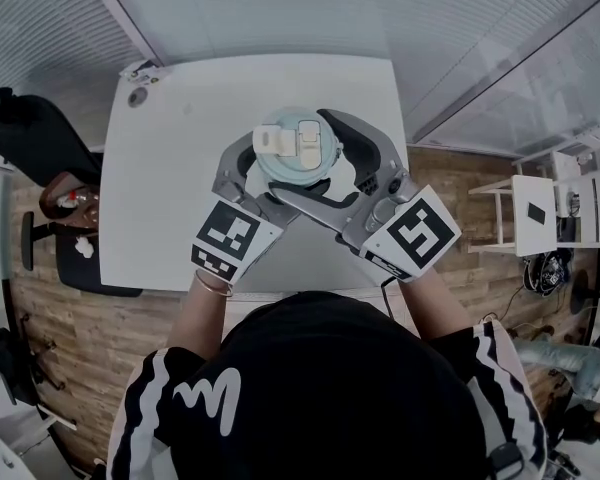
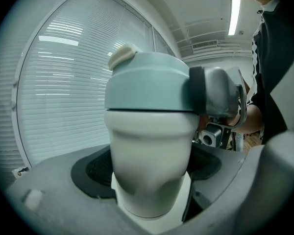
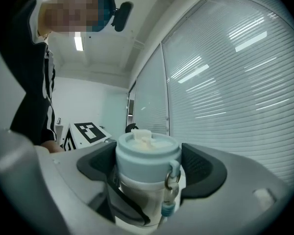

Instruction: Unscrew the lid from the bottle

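Left gripper (image 1: pixel 263 183) and right gripper (image 1: pixel 315 163) clamp an upright bottle (image 2: pixel 152 165) over the table (image 1: pixel 170 168), right of its middle.
Head view: they reach in from the near edge, and the pale blue lid (image 1: pixel 296 148) shows between them. Left gripper view: its pads press the bottle's white body just under the lid. Right gripper view: its pads sit tight on the lid's two sides; a small ring (image 3: pixel 170 177) hangs from the lid.
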Demonstrator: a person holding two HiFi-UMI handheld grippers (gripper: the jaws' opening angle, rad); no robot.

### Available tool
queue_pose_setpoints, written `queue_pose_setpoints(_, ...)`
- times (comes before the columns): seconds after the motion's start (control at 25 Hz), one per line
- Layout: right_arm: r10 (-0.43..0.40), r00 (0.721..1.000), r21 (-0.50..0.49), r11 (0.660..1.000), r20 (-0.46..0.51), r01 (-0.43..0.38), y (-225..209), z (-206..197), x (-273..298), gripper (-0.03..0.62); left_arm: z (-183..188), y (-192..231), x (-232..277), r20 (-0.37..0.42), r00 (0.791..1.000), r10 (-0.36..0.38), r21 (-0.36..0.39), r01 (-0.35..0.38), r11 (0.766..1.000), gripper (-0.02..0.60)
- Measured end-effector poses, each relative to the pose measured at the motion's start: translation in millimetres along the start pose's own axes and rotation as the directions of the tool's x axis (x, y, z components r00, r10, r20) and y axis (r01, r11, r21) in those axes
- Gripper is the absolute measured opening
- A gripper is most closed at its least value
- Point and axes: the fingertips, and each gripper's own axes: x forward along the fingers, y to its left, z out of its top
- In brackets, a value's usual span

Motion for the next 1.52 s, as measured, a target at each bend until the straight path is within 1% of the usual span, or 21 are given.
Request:
queue_pose_setpoints(0.12,0.018,1.000,-0.030,0.999,-0.008,-0.019,4,3,2,0.416,0,-2,0,-0.008,1.000,0.026,0.012,-0.026,1.000,0.428)
queue_pose_setpoints(0.16,0.031,1.000,-0.038,0.999,-0.004,-0.031,7,6,4,0.425,1,-5,0,-0.008,1.000,0.024,0.021,-0.024,1.000,0.428)
queue_pose_setpoints(0.24,0.080,0.997,-0.054,0.995,-0.008,-0.080,14,11,6,0.452,3,-16,2,-0.004,1.000,-0.008,0.041,0.009,0.999,0.428)
queue_pose_setpoints(0.28,0.110,0.994,-0.058,0.992,-0.011,-0.110,17,12,8,0.463,4,-20,3,0.005,1.000,-0.029,0.038,0.029,0.999,0.428)
queue_pose_setpoints(0.36,0.156,0.988,-0.055,0.986,-0.010,-0.156,20,15,10,0.468,7,-25,3,0.034,0.998,-0.056,0.002,0.056,0.998,0.428)
queue_pose_setpoints(0.44,0.173,0.985,-0.068,0.983,-0.010,-0.173,22,18,10,0.472,10,-26,2,0.050,0.996,-0.068,-0.020,0.069,0.997,0.428)
queue_pose_setpoints(0.56,0.179,0.984,-0.067,0.981,-0.018,-0.180,25,19,10,0.469,10,-29,1,0.042,0.995,-0.092,-0.024,0.093,0.995,0.428)
queue_pose_setpoints(0.68,0.216,0.976,-0.032,0.976,-0.006,-0.216,25,20,8,0.462,6,-35,2,0.019,0.989,-0.149,-0.064,0.150,0.987,0.428)
queue_pose_setpoints(0.76,0.237,0.971,-0.043,0.970,-0.012,-0.238,25,20,5,0.459,6,-39,6,0.017,0.984,-0.176,-0.072,0.177,0.982,0.428)
queue_pose_setpoints(0.88,0.259,0.965,-0.055,0.964,-0.039,-0.261,26,16,3,0.456,5,-39,11,-0.013,0.983,-0.183,-0.045,0.183,0.982,0.428)
queue_pose_setpoints(0.96,0.262,0.964,-0.026,0.964,-0.039,-0.263,27,16,4,0.454,3,-36,7,-0.033,0.983,-0.183,-0.019,0.182,0.983,0.428)
queue_pose_setpoints(1.08,0.264,0.964,0.038,0.964,-0.015,-0.264,18,11,0,0.453,1,-31,-2,-0.046,0.983,-0.180,0.039,0.182,0.983,0.428)
queue_pose_setpoints(1.2,0.278,0.960,0.053,0.959,-0.009,-0.277,12,7,-4,0.453,-1,-28,-4,-0.054,0.982,-0.181,0.085,0.185,0.979,0.428)
queue_pose_setpoints(1.36,0.297,0.955,0.025,0.955,-0.018,-0.296,14,11,-3,0.453,3,-29,-2,-0.030,0.983,-0.183,0.069,0.185,0.980,0.428)
queue_pose_setpoints(1.52,0.322,0.947,0.023,0.947,-0.021,-0.321,15,11,-3,0.451,2,-29,-1,-0.045,0.982,-0.183,0.064,0.185,0.981,0.426)
